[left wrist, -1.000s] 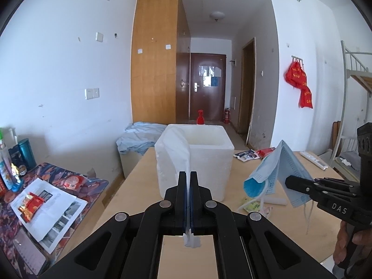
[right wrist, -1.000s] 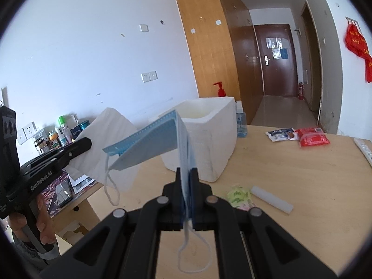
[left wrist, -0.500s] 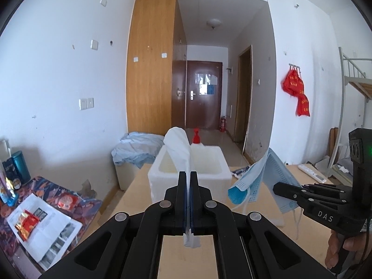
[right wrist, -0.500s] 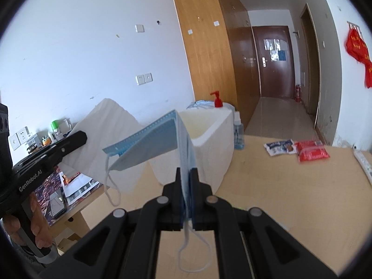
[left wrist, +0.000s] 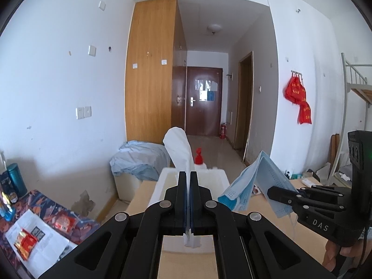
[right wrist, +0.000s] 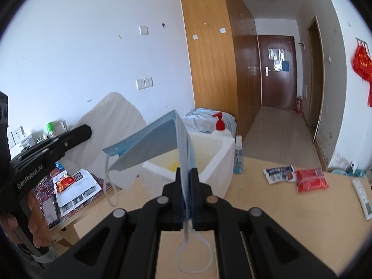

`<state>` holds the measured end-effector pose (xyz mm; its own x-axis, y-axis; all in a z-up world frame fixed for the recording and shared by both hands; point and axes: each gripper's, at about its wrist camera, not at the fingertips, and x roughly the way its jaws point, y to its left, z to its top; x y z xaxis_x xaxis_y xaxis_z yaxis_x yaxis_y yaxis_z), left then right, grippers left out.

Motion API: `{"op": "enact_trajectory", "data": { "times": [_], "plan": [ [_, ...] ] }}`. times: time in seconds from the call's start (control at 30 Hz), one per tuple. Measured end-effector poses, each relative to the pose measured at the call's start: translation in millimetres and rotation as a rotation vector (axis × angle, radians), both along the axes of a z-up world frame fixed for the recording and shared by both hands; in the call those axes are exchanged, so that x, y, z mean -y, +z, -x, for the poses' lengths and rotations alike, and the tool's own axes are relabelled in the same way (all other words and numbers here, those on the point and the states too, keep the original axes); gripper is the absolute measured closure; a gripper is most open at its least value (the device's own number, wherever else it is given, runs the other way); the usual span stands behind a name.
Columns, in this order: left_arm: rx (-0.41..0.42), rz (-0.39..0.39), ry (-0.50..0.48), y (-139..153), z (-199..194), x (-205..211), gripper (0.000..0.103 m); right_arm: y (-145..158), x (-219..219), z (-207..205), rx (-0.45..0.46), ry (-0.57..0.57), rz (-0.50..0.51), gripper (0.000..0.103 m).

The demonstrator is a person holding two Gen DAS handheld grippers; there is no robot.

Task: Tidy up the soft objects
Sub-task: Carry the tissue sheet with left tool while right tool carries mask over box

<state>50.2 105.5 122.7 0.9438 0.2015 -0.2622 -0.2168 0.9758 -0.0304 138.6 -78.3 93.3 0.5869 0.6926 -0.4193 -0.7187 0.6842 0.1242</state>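
The tissue (left wrist: 179, 150) is standing up out of the left gripper (left wrist: 188, 176), pinched between jaws that are fully closed on it, and it is now hanging above the near rim of the foam box (left wrist: 160, 186). The mask (right wrist: 162, 144) is being held the same way by the right gripper (right wrist: 186, 174), clamped shut on its folded edge, one ear loop (right wrist: 194, 253) dangling below the jaws; it is sitting above and just short of the box's near wall (right wrist: 216, 174). Compared with a second ago, both grippers are riding higher: the box is showing lower in each view and its yellow-stained inside (right wrist: 172, 162) is now visible, where before only its side wall was facing the cameras. Neither grip is changing over that second. Judgement: both soft items are being carried up and toward the box together, and the lift is giving enough clearance over the rim; release has not yet happened. Beside the box, on the far side, a red-pump bottle (right wrist: 218, 125) and a small clear bottle (right wrist: 238, 153) are standing; packets (right wrist: 295, 176) are lying on the table (right wrist: 279, 209) to the box's right. Risk as judged: the loop could be snagging the rim on the way down.
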Motion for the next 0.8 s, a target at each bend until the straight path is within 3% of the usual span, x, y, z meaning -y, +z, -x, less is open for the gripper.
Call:
{"op": "enact_trajectory", "data": {
  "times": [0.43, 0.8],
  "plan": [
    [0.019, -0.003, -0.004, 9, -53, -9, 0.102, 14, -23, -45, 0.034, -0.007, 0.001, 0.096],
    [-0.028, 0.017, -0.040, -10, -108, -15, 0.102, 5, -30, -74, 0.019, -0.020, 0.020, 0.096]
  ]
}}
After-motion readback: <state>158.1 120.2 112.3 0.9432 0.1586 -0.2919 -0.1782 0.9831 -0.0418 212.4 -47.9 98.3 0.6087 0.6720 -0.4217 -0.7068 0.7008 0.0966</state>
